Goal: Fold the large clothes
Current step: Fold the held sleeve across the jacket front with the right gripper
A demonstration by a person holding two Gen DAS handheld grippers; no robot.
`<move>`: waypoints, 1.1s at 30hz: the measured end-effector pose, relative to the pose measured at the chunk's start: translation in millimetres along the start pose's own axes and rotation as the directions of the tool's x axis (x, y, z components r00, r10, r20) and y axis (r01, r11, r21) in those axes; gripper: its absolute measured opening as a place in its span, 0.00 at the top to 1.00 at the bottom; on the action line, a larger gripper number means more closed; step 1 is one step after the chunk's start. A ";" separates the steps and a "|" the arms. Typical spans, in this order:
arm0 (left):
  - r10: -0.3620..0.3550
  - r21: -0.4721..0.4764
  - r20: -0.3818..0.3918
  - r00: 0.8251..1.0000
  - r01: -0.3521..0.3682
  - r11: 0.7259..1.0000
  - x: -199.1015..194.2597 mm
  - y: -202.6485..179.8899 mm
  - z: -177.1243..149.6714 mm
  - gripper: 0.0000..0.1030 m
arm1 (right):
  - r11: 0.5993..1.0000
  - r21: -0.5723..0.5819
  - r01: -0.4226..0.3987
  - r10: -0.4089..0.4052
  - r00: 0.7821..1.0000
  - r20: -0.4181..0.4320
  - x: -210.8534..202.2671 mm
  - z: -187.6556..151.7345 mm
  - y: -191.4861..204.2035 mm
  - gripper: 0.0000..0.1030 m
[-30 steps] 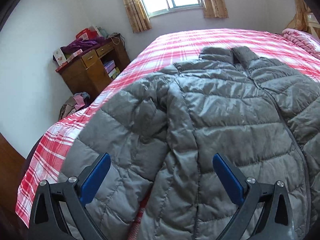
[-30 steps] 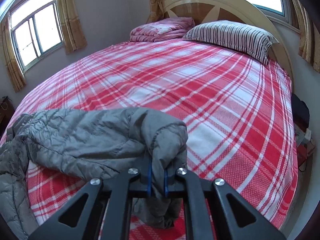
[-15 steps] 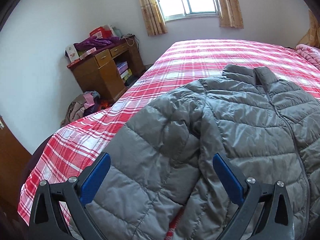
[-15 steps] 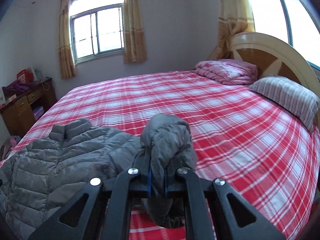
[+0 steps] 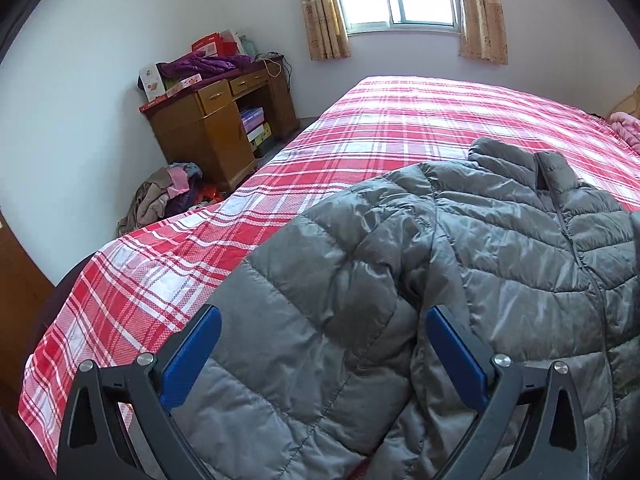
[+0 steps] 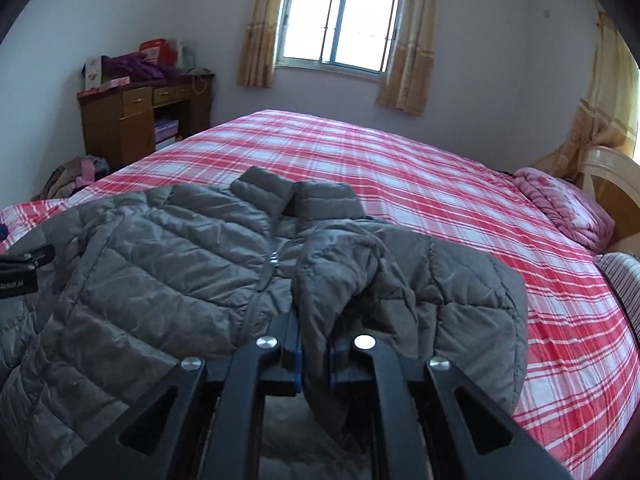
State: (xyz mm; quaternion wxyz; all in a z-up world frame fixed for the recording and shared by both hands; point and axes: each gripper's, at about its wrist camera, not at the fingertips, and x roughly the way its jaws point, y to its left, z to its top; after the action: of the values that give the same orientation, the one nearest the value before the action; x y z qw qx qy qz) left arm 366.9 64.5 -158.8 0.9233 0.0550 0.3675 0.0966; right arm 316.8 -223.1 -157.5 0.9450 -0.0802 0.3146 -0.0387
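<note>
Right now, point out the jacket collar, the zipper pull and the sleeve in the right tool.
collar (image 6: pixel 294 196): right wrist view, on the gap between its two upright halves.
zipper pull (image 6: pixel 273 259): right wrist view, on the metal tab.
sleeve (image 6: pixel 332 280): right wrist view, on the bunched fabric above the tool.

Jacket (image 6: pixel 168 264) on the bed (image 6: pixel 420 184), near edge, collar toward the window (image 6: pixel 340 20). Desk (image 6: pixel 136 120) left of bed, against wall; clothes pile (image 5: pixel 168 196) on floor before it. Pillows (image 6: pixel 560 208) at right.

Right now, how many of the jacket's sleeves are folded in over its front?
1: the sleeve pinched in the right gripper lies across the jacket front. The other sleeve lies out beside the body, under the open left gripper.
</note>
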 end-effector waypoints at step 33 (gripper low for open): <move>-0.303 0.099 -0.073 0.950 0.309 0.946 -25.9 -162.2 1.8 0.03 | 0.989 0.144 0.029 -0.015 0.995 -0.099 -29.6 -72.8 -66.0 0.34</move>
State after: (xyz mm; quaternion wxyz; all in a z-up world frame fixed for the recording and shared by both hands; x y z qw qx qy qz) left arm 372.1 -99.4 -168.3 0.9120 0.0448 0.4023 -0.0667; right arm 247.9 -293.7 -185.8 0.9314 -0.0127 0.3559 -0.0757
